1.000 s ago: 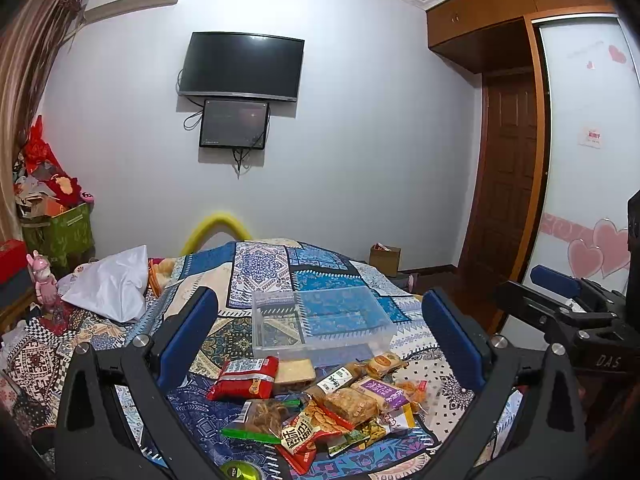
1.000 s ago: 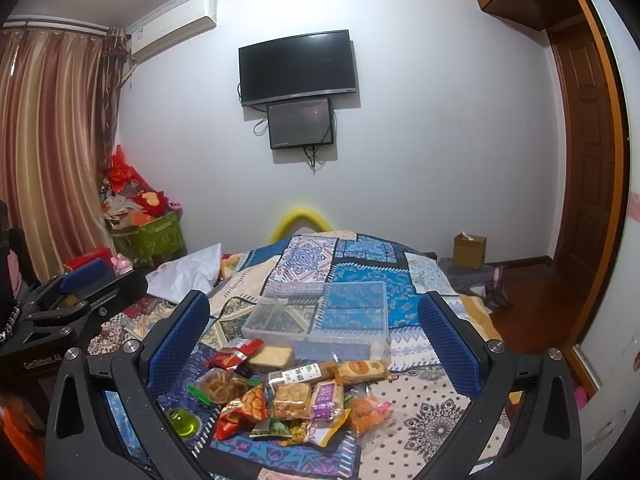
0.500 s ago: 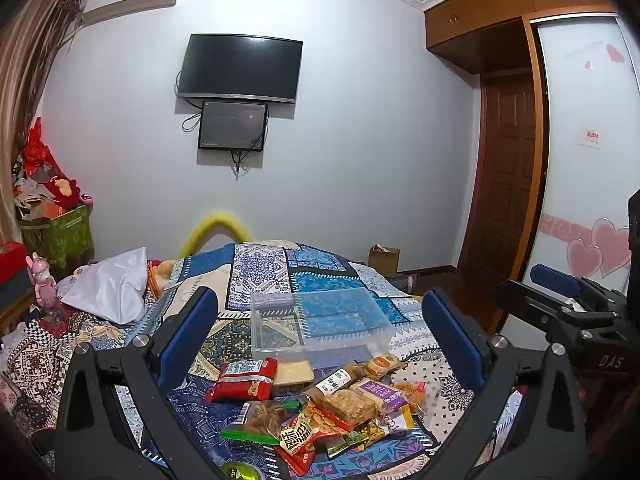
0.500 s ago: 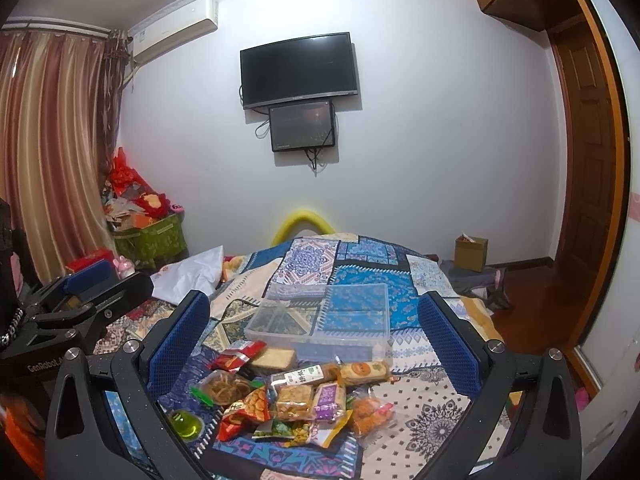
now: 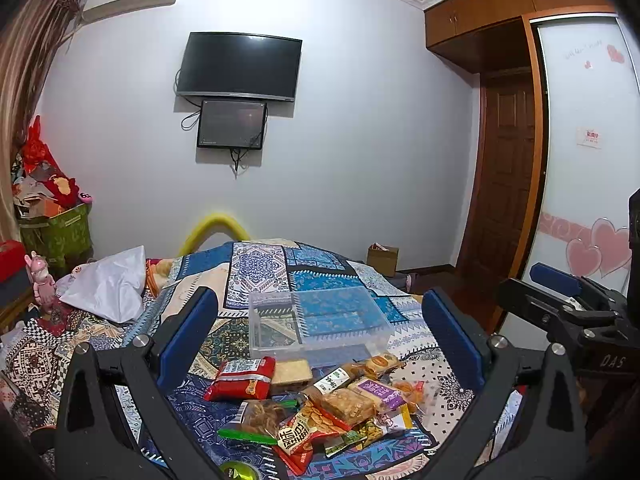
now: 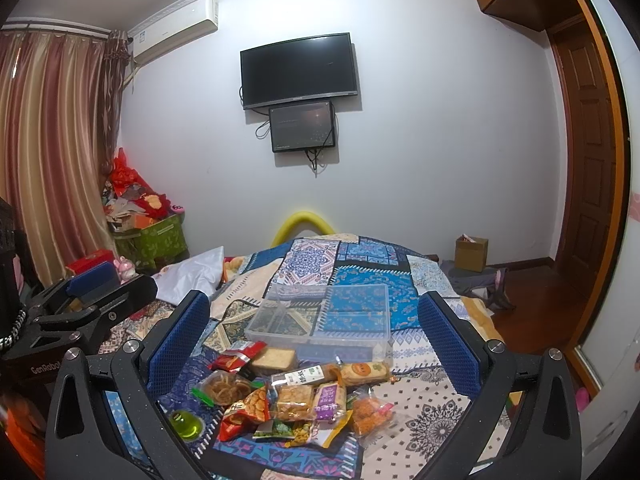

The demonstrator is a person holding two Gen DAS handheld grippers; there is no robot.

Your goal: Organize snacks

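Almost nothing has changed over the last second: the left gripper (image 5: 320,328) and right gripper (image 6: 314,330) still hover with jaws wide, holding nothing. The snacks (image 6: 296,396) lie heaped on the bed (image 6: 424,412) just before the box (image 6: 320,320), which looks empty, so sorting has seemingly not begun.

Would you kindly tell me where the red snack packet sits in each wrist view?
Left wrist: the red snack packet lies lower centre-left, just in front of the clear plastic box.
Right wrist: the packet lies lower centre-left, at the near-left corner of that box.
Shared landmark: the clear plastic box.
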